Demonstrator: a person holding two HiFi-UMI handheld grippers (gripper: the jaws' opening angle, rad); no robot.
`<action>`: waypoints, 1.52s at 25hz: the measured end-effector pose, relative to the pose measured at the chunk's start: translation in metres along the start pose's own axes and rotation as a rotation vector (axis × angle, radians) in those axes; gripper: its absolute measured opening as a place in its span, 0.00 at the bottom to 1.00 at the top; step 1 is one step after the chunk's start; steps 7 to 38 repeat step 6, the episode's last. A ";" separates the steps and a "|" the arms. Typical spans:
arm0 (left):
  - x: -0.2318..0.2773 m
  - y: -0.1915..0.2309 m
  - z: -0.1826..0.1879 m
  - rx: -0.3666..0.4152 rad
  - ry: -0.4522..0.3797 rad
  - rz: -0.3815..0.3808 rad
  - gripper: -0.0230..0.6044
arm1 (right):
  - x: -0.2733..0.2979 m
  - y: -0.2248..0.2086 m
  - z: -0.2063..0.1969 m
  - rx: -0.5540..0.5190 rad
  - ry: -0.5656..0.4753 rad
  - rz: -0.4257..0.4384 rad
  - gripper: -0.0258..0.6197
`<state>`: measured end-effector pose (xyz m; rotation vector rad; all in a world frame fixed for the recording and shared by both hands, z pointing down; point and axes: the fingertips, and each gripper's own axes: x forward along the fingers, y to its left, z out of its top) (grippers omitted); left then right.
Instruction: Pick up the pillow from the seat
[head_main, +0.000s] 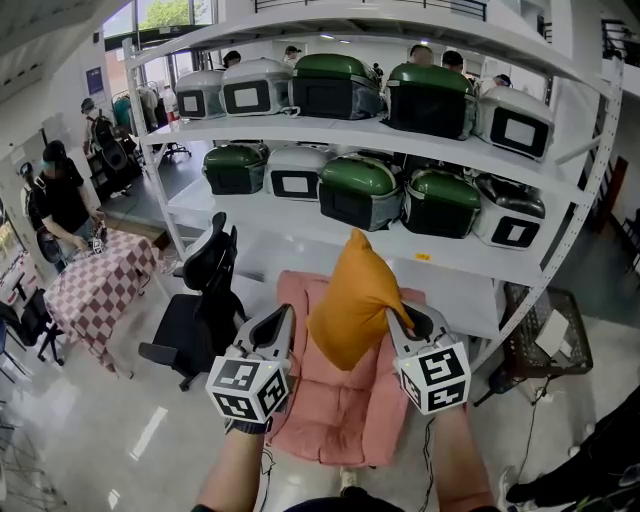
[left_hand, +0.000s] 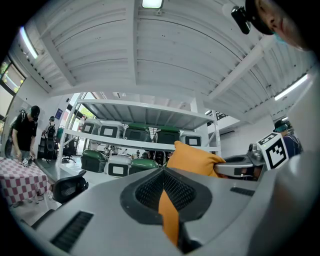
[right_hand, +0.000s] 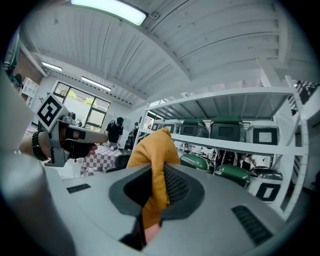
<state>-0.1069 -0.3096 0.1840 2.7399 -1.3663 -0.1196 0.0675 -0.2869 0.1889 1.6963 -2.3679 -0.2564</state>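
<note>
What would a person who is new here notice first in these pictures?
An orange pillow hangs at the centre above a pink seat, with the left gripper and the right gripper each shut on one edge. Behind it, white shelves carry green and grey cases.

Mustard-orange pillow; pink seat; red-white checked tablecloth; black chair

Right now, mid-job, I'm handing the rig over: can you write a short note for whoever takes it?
Grippers: left gripper shut on one side of the mustard-orange fabric pillow; right gripper shut on the opposite side.
Things: pillow hangs between both grippers, above the pink padded seat, apparently clear of it.
Done: grasp and lift.
Left: probably nothing beyond holding both grips steady.
</note>
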 end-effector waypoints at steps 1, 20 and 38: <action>-0.001 0.000 0.000 0.000 -0.001 0.000 0.05 | 0.000 0.000 0.000 -0.001 0.000 0.000 0.08; -0.002 -0.001 -0.004 -0.002 -0.003 0.001 0.05 | -0.003 0.002 -0.003 -0.006 -0.002 0.002 0.08; -0.002 -0.001 -0.004 -0.002 -0.003 0.001 0.05 | -0.003 0.002 -0.003 -0.006 -0.002 0.002 0.08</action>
